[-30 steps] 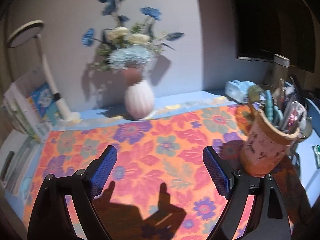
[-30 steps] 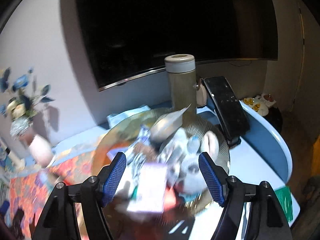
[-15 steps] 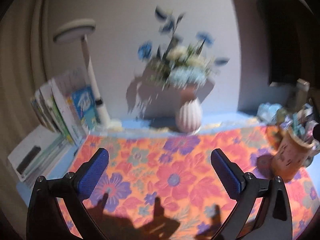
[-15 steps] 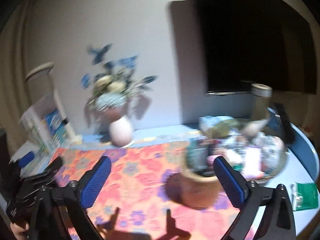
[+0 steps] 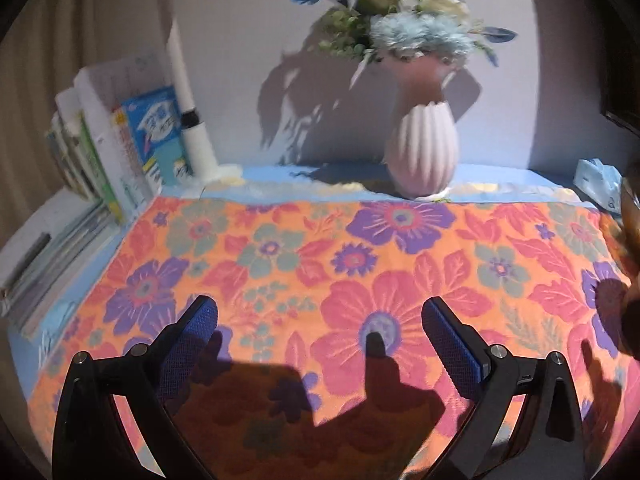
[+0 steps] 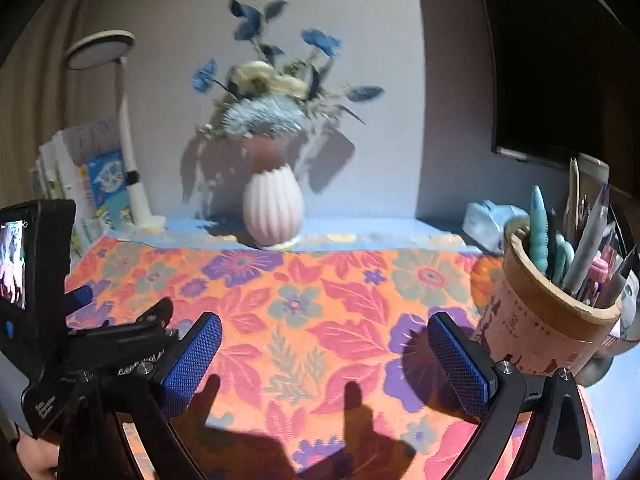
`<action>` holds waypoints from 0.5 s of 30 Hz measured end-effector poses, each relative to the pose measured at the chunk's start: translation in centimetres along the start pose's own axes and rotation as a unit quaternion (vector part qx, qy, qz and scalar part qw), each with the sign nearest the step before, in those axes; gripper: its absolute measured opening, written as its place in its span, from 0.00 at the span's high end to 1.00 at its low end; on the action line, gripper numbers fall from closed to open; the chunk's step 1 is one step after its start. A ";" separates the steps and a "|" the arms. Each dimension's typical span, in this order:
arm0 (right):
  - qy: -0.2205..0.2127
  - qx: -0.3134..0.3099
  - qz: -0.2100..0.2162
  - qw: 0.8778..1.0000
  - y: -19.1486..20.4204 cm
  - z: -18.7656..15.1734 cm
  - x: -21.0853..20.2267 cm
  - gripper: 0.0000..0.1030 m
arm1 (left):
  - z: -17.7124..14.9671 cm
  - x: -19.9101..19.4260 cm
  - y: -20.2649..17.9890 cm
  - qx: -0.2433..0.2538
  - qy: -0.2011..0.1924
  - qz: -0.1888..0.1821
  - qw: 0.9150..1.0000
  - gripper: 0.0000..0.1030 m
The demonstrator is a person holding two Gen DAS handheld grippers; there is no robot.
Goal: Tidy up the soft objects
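Both grippers hang over a floral cloth (image 5: 328, 256) and tip downward toward it, side by side. The left gripper (image 5: 320, 330) has its jaws spread wide with nothing between them, only the cloth showing through the gap. The right gripper (image 6: 325, 344) is equally wide apart and just as empty. In the right wrist view the left gripper's black body (image 6: 120, 340) sits at the lower left, just beside the right gripper's left finger, with a small lit screen (image 6: 12, 264) on the device behind it. A bit of a hand (image 6: 36, 460) shows at the bottom left corner.

The floral cloth is the soft thing in play. It lies spread flat across the middle of a pale blue tabletop (image 5: 352, 172), reaching from near the books on the left to the pen holder on the right. Its ground is orange, patterned with large pink, purple and grey-green flowers, and its surface looks textured like a towel. The grippers' shadows fall across its near part.

Behind the cloth's far edge a ribbed pink vase (image 5: 422, 152) stands upright, holding blue and cream flowers (image 5: 408, 12). A white desk lamp (image 5: 180, 72) stands to the left, next to upright books (image 5: 120, 148). At the right, a brown pen holder (image 6: 548, 308) full of pens rests on the cloth's right end, and a blue tissue pack (image 6: 490, 220) lies behind it.
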State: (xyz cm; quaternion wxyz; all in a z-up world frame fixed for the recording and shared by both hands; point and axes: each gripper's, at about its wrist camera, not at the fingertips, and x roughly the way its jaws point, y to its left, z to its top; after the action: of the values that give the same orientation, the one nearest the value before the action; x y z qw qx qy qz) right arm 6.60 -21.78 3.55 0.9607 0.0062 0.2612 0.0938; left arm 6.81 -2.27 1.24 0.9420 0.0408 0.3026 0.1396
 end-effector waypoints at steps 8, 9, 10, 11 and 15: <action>0.061 0.035 -0.009 0.997 -1.7 -0.3 2.8 0.00 | -0.2 0.1 0.5 -0.014 0.009 -0.018 1.000 0.01; 0.059 0.030 -0.010 0.998 -1.5 -0.3 2.7 0.00 | -0.2 0.1 0.5 -0.015 0.010 -0.020 1.000 0.01; 0.057 0.022 -0.013 0.998 -1.2 -0.4 2.6 0.00 | -0.2 0.3 0.6 -0.015 0.011 -0.022 1.000 0.01; 0.057 0.015 -0.015 0.998 -0.9 -0.4 2.6 0.00 | -0.2 0.4 0.6 -0.015 0.011 -0.025 1.000 0.01; 0.059 -0.006 -0.018 0.998 -0.1 -0.5 2.6 0.00 | -0.2 0.3 0.6 -0.016 0.011 -0.027 0.999 0.01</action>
State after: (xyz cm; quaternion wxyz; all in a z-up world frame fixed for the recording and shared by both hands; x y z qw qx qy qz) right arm 8.54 -21.43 1.79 0.9452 -0.0095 0.3168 0.0780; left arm 6.78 -1.64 1.00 0.9426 0.0159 0.3116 0.1192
